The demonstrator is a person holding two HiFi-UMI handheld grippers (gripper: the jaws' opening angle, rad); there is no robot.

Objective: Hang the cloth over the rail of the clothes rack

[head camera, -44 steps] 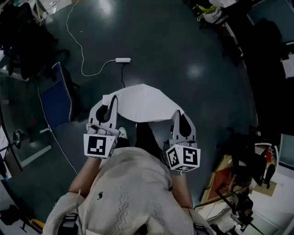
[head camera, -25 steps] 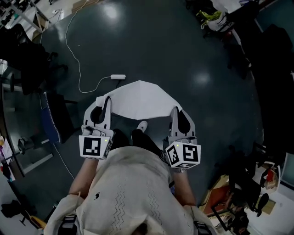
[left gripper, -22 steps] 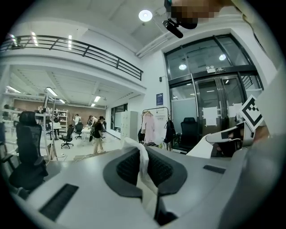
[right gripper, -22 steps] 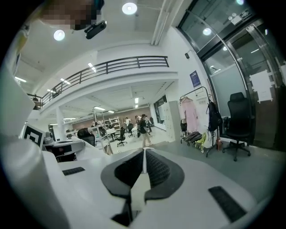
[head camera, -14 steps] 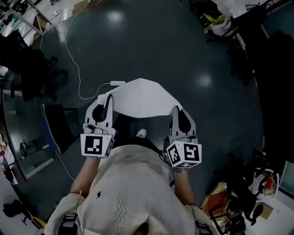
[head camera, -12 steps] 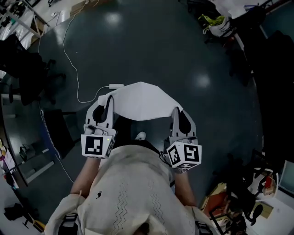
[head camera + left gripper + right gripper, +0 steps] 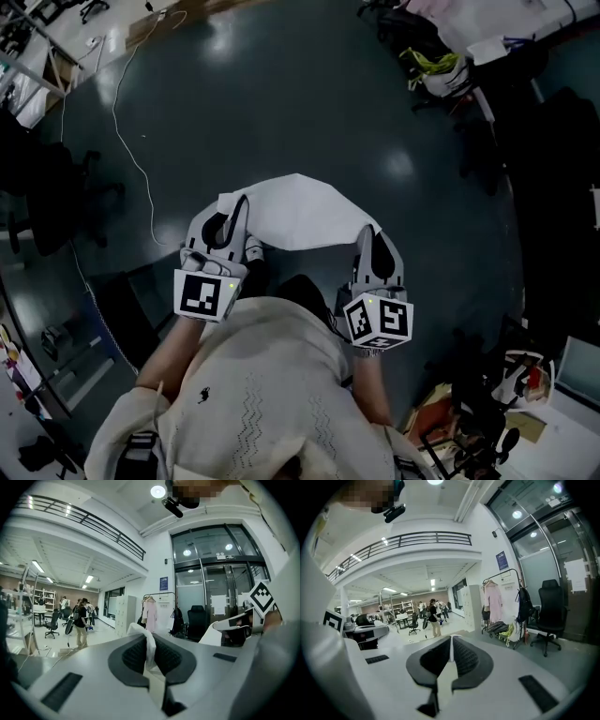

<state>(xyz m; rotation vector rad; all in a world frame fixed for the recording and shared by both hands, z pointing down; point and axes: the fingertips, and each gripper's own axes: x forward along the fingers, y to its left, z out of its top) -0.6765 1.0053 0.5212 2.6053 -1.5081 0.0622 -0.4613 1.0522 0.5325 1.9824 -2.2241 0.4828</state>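
A white cloth (image 7: 295,211) hangs stretched between my two grippers in front of the person, above a dark floor. My left gripper (image 7: 228,206) is shut on the cloth's left corner; a bunch of white cloth (image 7: 149,645) shows between its pads. My right gripper (image 7: 367,232) is shut on the right corner, with a thin white edge of cloth (image 7: 450,654) pinched between its pads. A clothes rack (image 7: 502,603) with a pink garment and dark clothes stands well ahead by the glass wall; the clothes rack (image 7: 159,613) also shows in the left gripper view.
A black office chair (image 7: 549,616) stands right of the rack. A white cable (image 7: 131,150) runs across the floor at the left. Dark chairs and clutter (image 7: 525,112) line the right side. Several people (image 7: 432,617) stand far off in the hall.
The person has walked on: the floor cable and clutter have slid through the head view. The cloth stays stretched between both shut grippers.
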